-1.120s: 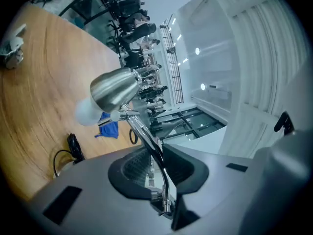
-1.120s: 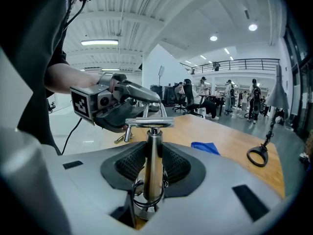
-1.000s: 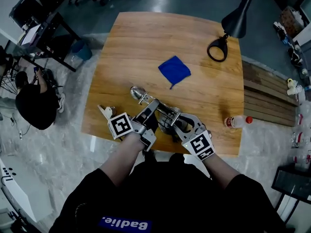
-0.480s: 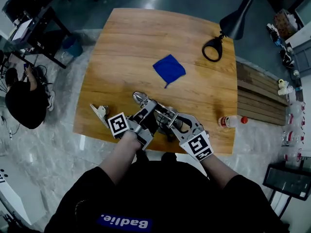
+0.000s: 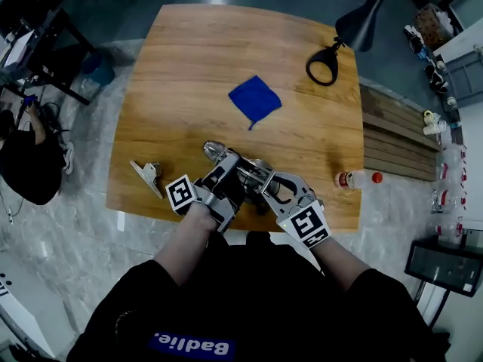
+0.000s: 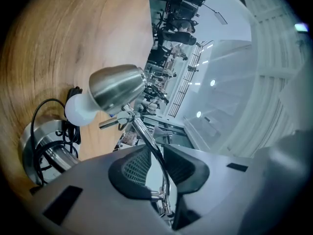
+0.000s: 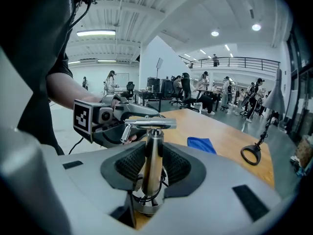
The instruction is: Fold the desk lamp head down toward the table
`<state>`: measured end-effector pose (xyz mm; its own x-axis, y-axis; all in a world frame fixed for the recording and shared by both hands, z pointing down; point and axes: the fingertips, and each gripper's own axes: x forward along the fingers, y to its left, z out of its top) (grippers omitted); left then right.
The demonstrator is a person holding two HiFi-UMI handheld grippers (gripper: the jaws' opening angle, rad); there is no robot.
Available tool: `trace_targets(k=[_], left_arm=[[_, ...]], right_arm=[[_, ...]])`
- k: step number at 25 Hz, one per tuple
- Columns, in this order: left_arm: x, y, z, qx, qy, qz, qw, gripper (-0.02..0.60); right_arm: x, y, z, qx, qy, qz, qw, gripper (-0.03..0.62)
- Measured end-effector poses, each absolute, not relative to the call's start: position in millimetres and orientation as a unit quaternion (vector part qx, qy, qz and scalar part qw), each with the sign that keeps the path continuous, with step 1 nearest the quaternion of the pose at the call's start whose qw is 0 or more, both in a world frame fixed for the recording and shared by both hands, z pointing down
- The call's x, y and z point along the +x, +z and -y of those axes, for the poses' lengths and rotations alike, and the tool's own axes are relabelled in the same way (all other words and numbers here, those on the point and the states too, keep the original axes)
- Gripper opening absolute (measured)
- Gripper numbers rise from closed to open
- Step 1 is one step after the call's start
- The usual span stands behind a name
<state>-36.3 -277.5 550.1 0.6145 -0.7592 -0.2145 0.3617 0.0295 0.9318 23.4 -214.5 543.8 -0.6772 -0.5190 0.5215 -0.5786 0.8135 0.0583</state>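
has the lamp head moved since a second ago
Yes. Against the blue cloth, the lamp head has shifted toward the near edge of the table.

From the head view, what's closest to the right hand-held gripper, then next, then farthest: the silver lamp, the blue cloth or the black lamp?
1. Silver metal desk lamp: gripped in the right hand-held gripper, at the wooden table's near edge.
2. Blue folded cloth: middle of the table.
3. Black cone-shaded desk lamp: far right corner.
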Motion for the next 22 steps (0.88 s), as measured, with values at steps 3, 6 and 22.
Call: trace_targets(k=[3, 6, 22], left_arm=[[-35.8, 551.9, 278.1, 0.569, -0.405, 0.168, 0.696, 0.084], [-34.0, 551.7, 277.3, 0.568, -0.406, 0.155, 0.699, 0.092], [-74.4, 512.5, 213.6, 0.674, -0.308, 0.168, 0.650, 0.133]], right_arm=[[23.2, 544.6, 215.2, 0.303, 0.057, 0.912, 0.271, 0.110], [23.8, 545.9, 215.4, 0.305, 0.061, 0.908, 0.279, 0.110], [32.9, 559.7, 199.0, 0.399, 0.090, 0.865, 0.290, 0.140]])
